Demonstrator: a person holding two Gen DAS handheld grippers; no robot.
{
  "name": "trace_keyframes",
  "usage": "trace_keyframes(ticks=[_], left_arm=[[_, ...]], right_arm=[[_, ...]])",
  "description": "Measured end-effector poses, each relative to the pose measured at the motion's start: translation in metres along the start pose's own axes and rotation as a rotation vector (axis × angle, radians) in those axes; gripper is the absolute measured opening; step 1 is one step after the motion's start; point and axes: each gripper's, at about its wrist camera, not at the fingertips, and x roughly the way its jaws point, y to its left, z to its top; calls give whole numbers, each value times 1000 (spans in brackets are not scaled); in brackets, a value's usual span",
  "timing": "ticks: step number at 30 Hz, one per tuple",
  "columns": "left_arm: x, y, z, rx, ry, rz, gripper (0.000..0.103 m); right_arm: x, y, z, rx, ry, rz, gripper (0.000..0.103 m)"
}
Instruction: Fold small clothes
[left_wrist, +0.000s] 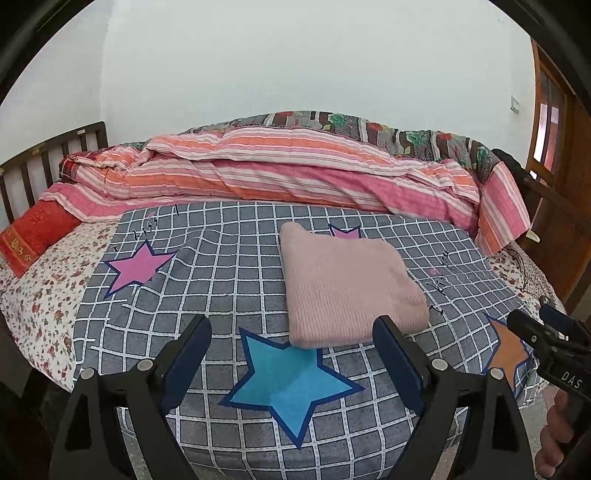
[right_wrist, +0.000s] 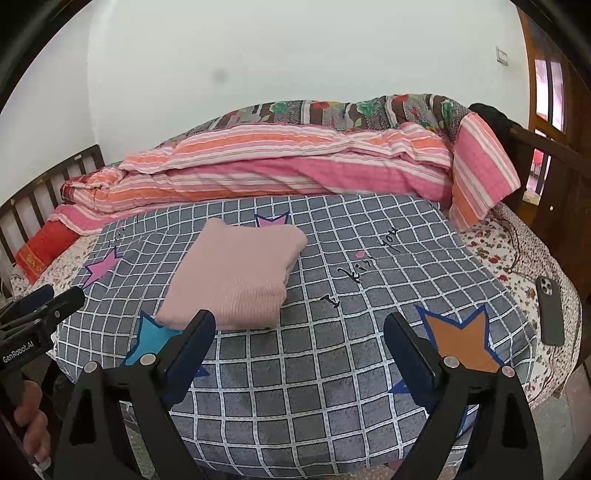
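Left wrist view, one folded pink garment mid-blanket on the grey checked blanket, four stars, left gripper and right gripper both apart, empty, one phone by the bed's right edge.

The checked sheet is left bare in front of and beside the folded pink garment, so open passage is offered there. Toward the wall, the way is blocked by rolled striped bedding along the far edge. At the right edge a phone is laid flat, and wooden rails are set at the left.
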Motion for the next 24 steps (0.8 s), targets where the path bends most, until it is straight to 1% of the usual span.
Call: trace_keyframes(ticks=[11, 24], left_arm=[[0, 4, -1, -16, 5, -3, 89], [2, 3, 1, -2, 11, -3, 89]], right_arm=[[-7, 5, 3, -19, -12, -12, 91], [-2, 3, 1, -8, -4, -11, 91]])
